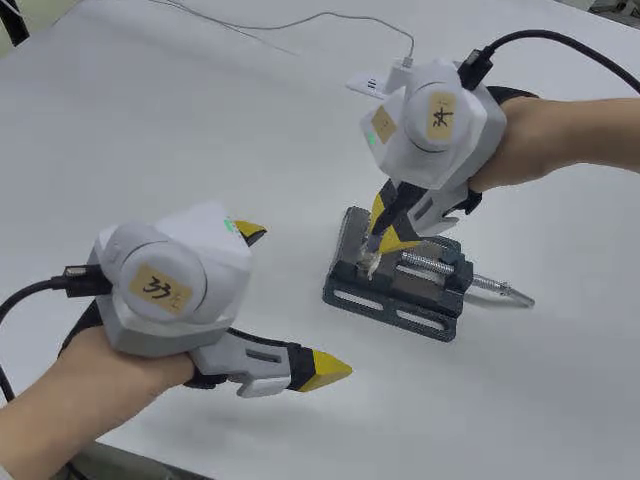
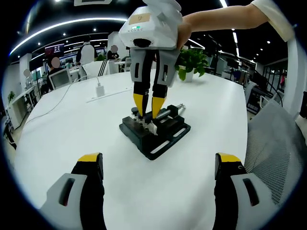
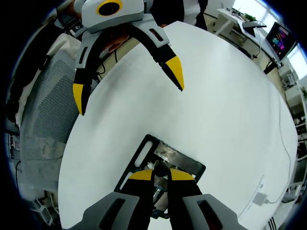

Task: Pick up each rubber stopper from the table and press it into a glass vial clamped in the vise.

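Between right tongs (image 3: 161, 178), stopper (image 3: 160, 169) barely visible.

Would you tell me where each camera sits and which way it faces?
Head view: on the headset, looking forward and down at the vise on the table; the left hand and right hand show.
Left gripper view: on the open left gripper, facing across the table at the vise; the right arm shows.
Right gripper view: on the right gripper, pointing down onto the vise, closed on a dark stopper; the left hand shows.
Shared: all see the vise; each gripper view sees the other gripper.
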`<state>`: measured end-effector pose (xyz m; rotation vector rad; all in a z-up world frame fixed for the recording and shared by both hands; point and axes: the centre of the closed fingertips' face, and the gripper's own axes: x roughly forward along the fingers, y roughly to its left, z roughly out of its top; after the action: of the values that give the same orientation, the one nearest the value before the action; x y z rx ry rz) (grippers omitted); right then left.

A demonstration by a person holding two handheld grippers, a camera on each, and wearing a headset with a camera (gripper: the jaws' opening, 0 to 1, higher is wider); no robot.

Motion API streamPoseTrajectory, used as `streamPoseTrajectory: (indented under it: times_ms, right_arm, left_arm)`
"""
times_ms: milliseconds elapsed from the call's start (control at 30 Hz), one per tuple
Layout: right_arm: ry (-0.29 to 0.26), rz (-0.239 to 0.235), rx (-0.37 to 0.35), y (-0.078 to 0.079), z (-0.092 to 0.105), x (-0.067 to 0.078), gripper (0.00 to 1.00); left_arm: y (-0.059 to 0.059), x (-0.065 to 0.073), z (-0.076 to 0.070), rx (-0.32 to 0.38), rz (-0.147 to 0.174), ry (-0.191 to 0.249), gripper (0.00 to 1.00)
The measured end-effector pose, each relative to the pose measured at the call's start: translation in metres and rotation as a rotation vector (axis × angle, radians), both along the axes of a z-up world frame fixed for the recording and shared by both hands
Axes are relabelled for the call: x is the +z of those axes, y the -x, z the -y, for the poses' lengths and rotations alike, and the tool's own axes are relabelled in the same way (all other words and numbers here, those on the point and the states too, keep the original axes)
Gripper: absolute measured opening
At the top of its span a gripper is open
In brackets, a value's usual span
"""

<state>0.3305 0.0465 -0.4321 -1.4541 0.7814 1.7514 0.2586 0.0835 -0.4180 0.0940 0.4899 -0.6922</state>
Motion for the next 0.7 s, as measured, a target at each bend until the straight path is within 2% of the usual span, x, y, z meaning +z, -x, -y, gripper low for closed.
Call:
streamPoseTrajectory:
  times_ms: [167,233,300,333,533,700]
  right_arm:
    - [0.013,-0.011,-0.067,0.0028,-0.0002,0.0013,0.05]
    - [0.017,-0.009,-0.068,0.0019,-0.0008,0.0008,0.05]
    - [0.027,-0.009,-0.108,0.0022,0.0002,0.0007,0.05]
    - [0.026,-0.006,-0.098,0.0018,0.0002,0.0004,0.05]
    - [0.042,-0.005,-0.164,0.0018,-0.0002,0.0006,0.05]
    - [0.039,0.006,-0.16,0.0027,0.0003,0.0006,0.05]
  left_arm:
    - [0.0006,-0.0013,0.001,-0.005,-0.004,0.001,0.96]
    - [0.0004,-0.0015,0.0011,-0.004,-0.003,0.001,0.96]
    - [0.0001,-0.0019,0.0016,-0.006,-0.005,0.003,0.96]
    - [-0.0004,-0.0017,0.002,-0.006,-0.003,0.002,0.96]
    - [-0.0017,-0.0011,0.0049,-0.012,-0.001,0.007,0.96]
    - [-0.002,-0.0013,0.0068,-0.018,-0.002,0.01,0.96]
